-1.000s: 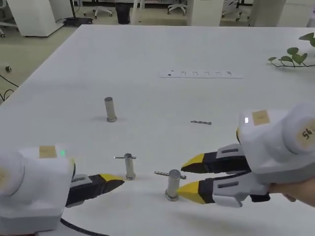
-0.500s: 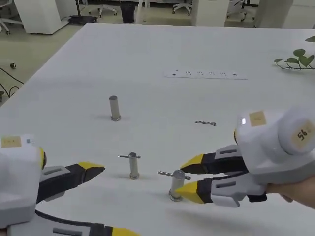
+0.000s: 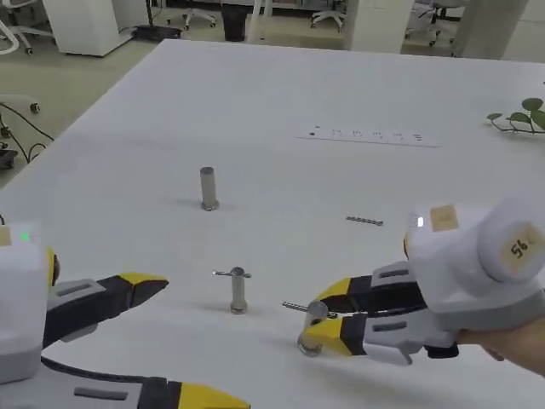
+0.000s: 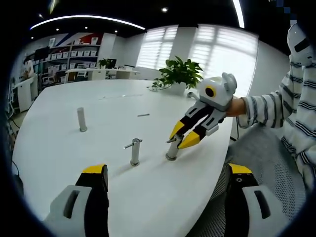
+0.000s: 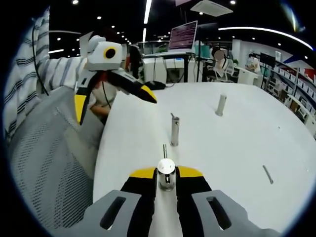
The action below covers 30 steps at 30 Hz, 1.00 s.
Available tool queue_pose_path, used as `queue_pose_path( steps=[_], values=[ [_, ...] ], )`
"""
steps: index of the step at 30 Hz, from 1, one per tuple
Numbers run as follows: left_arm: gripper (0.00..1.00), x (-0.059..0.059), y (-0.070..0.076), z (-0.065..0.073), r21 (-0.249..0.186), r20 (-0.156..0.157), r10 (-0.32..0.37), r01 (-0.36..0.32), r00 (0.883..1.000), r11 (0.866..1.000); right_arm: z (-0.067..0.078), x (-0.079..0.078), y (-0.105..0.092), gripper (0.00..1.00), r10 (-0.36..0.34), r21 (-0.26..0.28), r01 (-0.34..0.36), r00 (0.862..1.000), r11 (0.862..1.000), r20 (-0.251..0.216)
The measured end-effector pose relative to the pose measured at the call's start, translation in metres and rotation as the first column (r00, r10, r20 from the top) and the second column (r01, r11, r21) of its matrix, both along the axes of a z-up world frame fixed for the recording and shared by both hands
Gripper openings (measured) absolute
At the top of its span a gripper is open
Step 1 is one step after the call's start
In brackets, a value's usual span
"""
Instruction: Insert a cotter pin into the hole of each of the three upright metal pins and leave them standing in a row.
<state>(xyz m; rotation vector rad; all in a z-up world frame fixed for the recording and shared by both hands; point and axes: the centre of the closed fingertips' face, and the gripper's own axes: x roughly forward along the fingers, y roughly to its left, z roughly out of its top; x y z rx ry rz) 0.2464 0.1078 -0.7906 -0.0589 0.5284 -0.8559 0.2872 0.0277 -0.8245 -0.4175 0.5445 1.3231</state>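
Moved: our right tool (image 3: pixel 317 329) just clamped the nearest metal pin (image 5: pixel 166 174).
Left tool (image 4: pixel 167 170): we've got it wide, empty.
Spare cotter pin (image 3: pixel 364 221): loose on counter (image 3: pixel 281 111).

1. An open-plan office: a large white counter (image 3: pixel 281 94) stands among wheeled office chairs (image 3: pixel 19 15).
2. A monitor (image 5: pixel 183 35) sits on a desk, and stocked shelves (image 4: pixel 86 49) line a wall.
3. Blinds (image 4: pixel 212 49) cover the windows beside a potted plant (image 4: pixel 180 74), and a strip light (image 5: pixel 148 15) runs overhead.

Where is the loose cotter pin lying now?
In the head view the loose cotter pin lies flat on the table, right of centre, between the power strip beyond it and the right gripper nearer the person.
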Motion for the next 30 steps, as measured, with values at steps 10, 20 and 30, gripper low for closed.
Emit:
queue_pose_path(
  steps=[10, 20, 30],
  values=[
    [0.99, -0.003, 0.012, -0.007, 0.013, -0.010, 0.036, -0.036, 0.999, 0.999, 0.000, 0.003, 0.000, 0.14, -0.016, 0.029, 0.017, 0.999, 0.999, -0.030],
    [0.99, 0.000, 0.022, -0.003, 0.014, -0.001, 0.082, -0.082, 0.997, 0.996, 0.000, 0.010, 0.002, 0.13, 0.113, -0.016, -0.112, 0.993, 0.994, 0.035],
    [0.99, -0.003, 0.027, 0.000, 0.020, 0.006, 0.109, -0.110, 0.994, 0.994, 0.007, 0.034, 0.000, 0.12, 0.169, 0.016, -0.170, 0.985, 0.985, 0.031]
  ],
)
